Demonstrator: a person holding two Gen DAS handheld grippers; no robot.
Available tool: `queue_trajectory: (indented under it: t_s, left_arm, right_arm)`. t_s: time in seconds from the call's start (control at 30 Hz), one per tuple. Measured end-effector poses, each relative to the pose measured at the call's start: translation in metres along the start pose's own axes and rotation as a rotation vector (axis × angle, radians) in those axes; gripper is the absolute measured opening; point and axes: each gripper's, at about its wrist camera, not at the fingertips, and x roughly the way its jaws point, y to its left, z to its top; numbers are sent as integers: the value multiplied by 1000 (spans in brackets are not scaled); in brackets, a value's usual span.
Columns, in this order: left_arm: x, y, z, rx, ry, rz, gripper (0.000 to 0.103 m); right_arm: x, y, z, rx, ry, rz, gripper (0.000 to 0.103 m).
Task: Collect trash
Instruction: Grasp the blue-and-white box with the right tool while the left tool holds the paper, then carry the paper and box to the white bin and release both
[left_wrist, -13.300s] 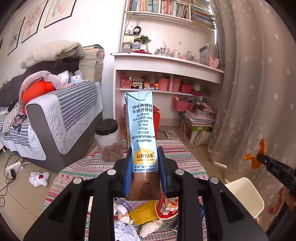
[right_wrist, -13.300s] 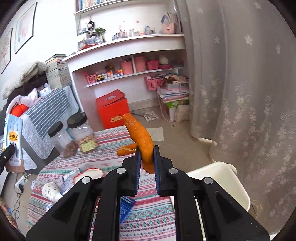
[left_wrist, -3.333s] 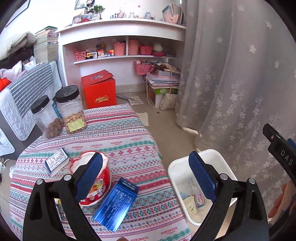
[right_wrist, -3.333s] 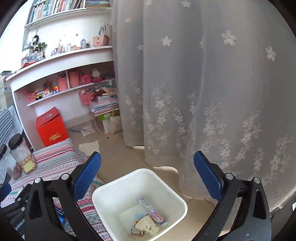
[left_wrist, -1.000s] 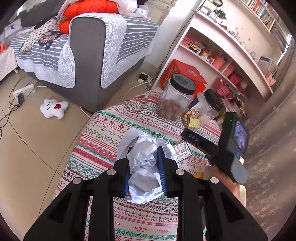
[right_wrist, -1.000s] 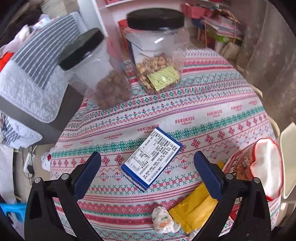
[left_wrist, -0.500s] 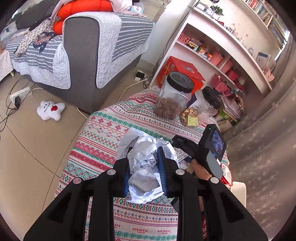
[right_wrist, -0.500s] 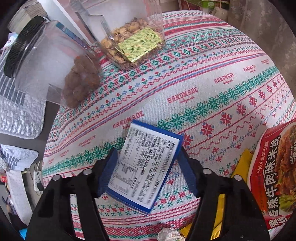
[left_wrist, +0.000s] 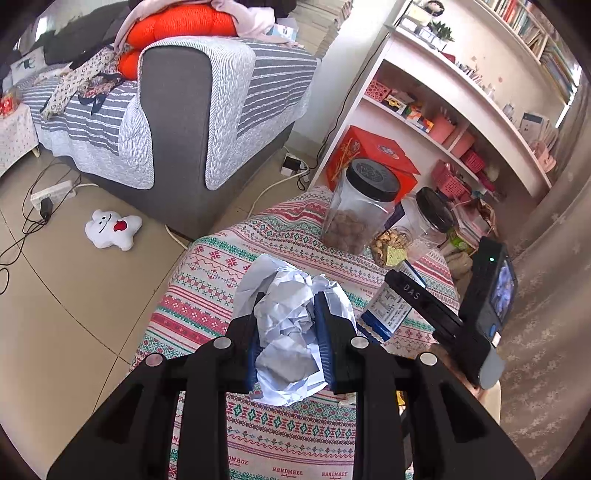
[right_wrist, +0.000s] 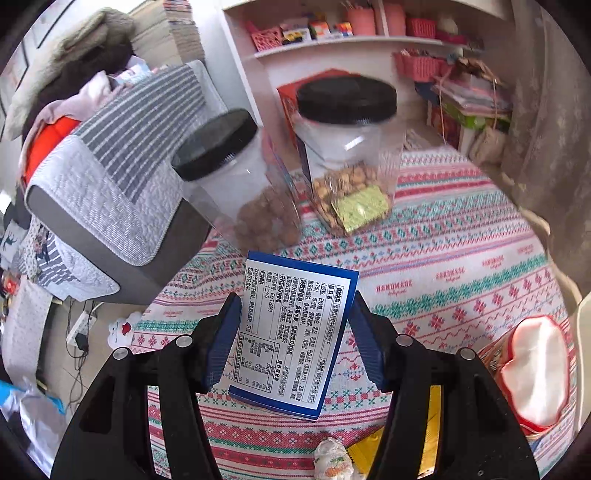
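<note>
The right tongs (right_wrist: 291, 343), which a second ago hung wide open above the blue box (right_wrist: 291, 332), have closed in and now pinch it by its long sides with the label face up; whether it has cleared the cloth yet is hard to say, though its tilt in the left view suggests the near end is rising. The left tongs (left_wrist: 288, 332) stay clamped on the crumpled white paper (left_wrist: 290, 328), carried above the worktop (left_wrist: 207, 295) edge. So both hands now have trash, and the next step is probably a trip to the bin, which neither current view shows plainly; only a pale sliver at 3 o'clock in the right view may be its rim. Still on the worktop are a red snack tub (right_wrist: 532, 373) at 4 o'clock, a yellow wrapper (right_wrist: 432, 413) partly hidden behind the right tongs' frame, and a small crumpled wrapper (right_wrist: 332, 461) cut off at 6 o'clock. The two black-lidded jars (right_wrist: 347, 155) at 12 o'clock hold food and look like keepers. The box's underside and any grip slack are not visible.
</note>
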Motion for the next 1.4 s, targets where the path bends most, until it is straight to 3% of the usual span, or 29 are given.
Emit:
queue_trajectory:
  t_s: [0.3,0.47,1.0,1.4]
  left_arm:
    - [-19,-19,-3,53,-189,48,26]
    - [-33,-37,-9,107,-298,65,26]
    - [-36,-95,-40,209,-345,13,26]
    - [-35,-167,-74,355,-360,-67,26]
  right_arm:
    - [-92,2,-2,-202,-328,-53,57]
    - [-123,-15,-9,-222,-417,-66,57]
    - [-171,-80,-20,-200,-484,-123,57]
    - [-211,-161,-25,-107,-532,-201,57]
